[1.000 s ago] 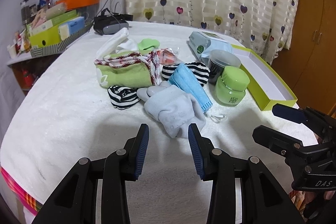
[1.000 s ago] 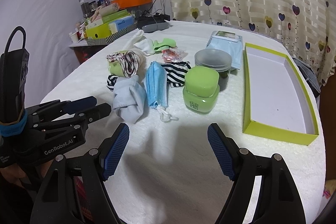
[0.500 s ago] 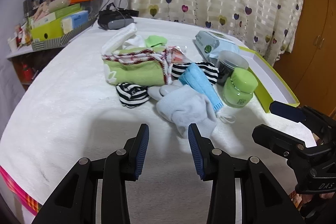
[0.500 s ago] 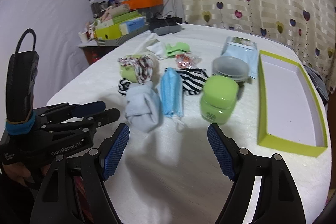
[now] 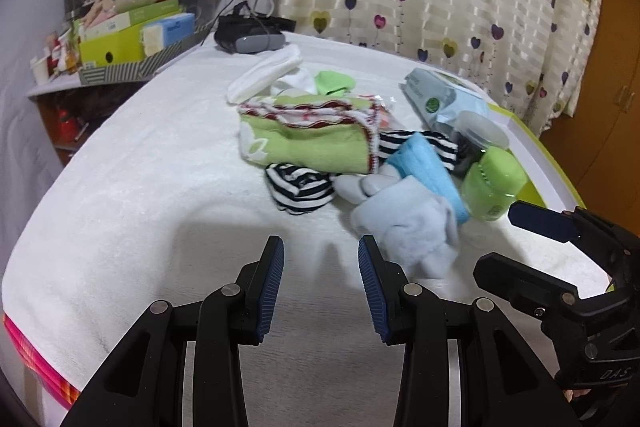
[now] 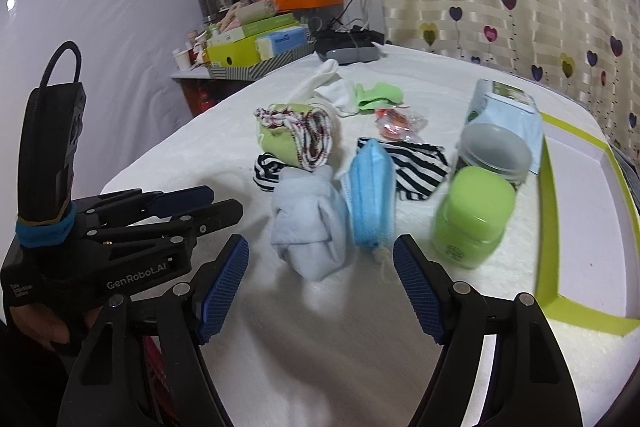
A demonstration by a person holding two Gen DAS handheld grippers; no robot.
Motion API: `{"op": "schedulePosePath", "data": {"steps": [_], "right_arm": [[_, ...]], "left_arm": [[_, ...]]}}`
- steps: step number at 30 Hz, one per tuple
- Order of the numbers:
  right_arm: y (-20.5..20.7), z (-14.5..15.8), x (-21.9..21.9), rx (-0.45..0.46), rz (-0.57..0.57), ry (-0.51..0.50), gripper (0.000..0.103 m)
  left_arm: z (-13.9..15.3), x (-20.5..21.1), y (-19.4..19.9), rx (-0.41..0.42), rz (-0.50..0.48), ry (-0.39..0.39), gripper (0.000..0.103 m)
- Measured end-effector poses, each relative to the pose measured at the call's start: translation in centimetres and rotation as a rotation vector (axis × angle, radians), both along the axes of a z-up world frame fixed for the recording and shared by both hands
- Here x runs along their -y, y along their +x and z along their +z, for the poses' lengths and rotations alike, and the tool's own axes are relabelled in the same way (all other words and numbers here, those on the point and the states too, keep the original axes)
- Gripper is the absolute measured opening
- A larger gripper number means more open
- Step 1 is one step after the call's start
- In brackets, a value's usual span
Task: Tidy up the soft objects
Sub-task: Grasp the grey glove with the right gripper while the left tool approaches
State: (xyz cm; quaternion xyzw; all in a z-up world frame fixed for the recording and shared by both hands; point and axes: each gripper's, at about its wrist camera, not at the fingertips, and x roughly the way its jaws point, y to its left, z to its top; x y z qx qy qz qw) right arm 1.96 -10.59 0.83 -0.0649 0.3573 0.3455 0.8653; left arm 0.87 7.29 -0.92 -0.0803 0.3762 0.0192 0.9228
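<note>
Soft things lie piled mid-table: a pale blue sock bundle, a blue face mask, striped socks, a green cloth with red-white trim, white socks and a green sock. My left gripper is open and empty, just in front of the pale blue bundle. My right gripper is open wide and empty, with the bundle and mask ahead between its fingers. It also shows in the left wrist view.
A green jar, a grey-lidded jar and a wipes pack stand right of the pile. An open green-rimmed box lies at the far right. A cluttered shelf and a black headset are at the back left.
Both grippers have swung left and moved closer to the pile. The bundle now sits right of the left gripper's fingers. Nothing on the table has moved.
</note>
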Motion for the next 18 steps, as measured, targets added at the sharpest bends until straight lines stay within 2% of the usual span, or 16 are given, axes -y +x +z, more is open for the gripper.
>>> {"op": "schedulePosePath", "data": {"steps": [10,18], "right_arm": [[1.3,-0.3,-2.8,-0.002,0.05,-0.019,0.063],[2.7,-1.4,-4.3,-0.026,0.062,-0.043,0.062]], "left_arm": [[-0.9,-2.3,0.7,-0.016,0.043,-0.016,0.038],[-1.2,-3.7,1.2,-0.015,0.056,-0.038,0.038]]}}
